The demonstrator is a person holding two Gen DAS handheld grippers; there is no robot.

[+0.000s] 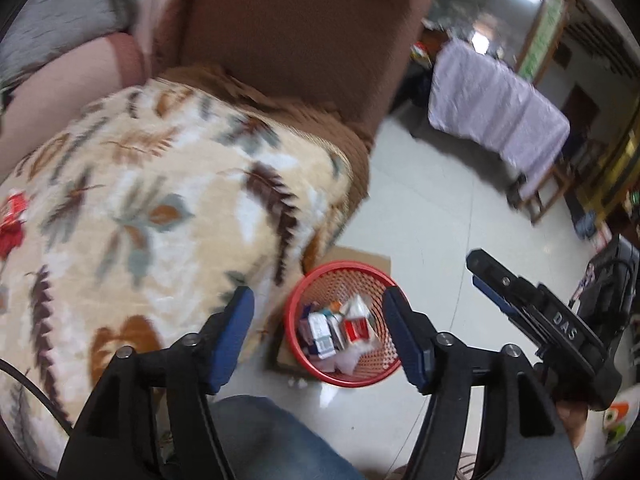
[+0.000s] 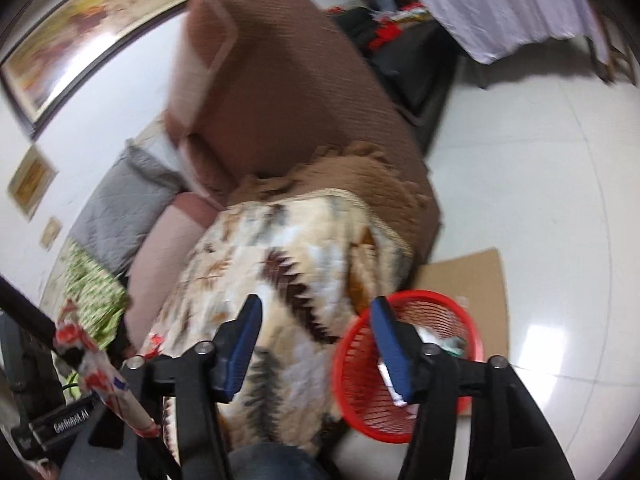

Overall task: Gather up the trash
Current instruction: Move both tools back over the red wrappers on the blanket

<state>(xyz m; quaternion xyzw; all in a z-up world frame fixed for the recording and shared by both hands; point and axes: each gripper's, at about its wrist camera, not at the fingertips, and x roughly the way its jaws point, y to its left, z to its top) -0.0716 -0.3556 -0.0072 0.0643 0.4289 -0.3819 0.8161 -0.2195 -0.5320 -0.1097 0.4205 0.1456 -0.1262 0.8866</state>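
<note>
A red mesh basket (image 1: pixel 340 266) stands on the floor beside the sofa, holding several small boxes and wrappers (image 1: pixel 340 328). My left gripper (image 1: pixel 318 296) is open above it, nothing between its blue pads. My right gripper (image 2: pixel 316 306) is open too and holds nothing, over the blanket edge with the basket (image 2: pixel 424 294) behind its right finger. In the left wrist view the right gripper (image 1: pixel 478 266) shows side-on at the right. A red and white wrapper (image 1: pixel 12 220) lies on the blanket at far left. Another red and white wrapper-like piece (image 2: pixel 100 372) sits low left in the right wrist view; what holds it is unclear.
A brown sofa (image 1: pixel 300 40) carries a cream leaf-patterned blanket (image 1: pixel 160 200) and a grey cushion (image 2: pixel 120 204). Flat cardboard (image 2: pixel 468 276) lies under the basket on the white tiled floor (image 1: pixel 432 208). A cloth-draped chair (image 1: pixel 496 112) stands behind. The person's jeans knee (image 1: pixel 272 440) is below.
</note>
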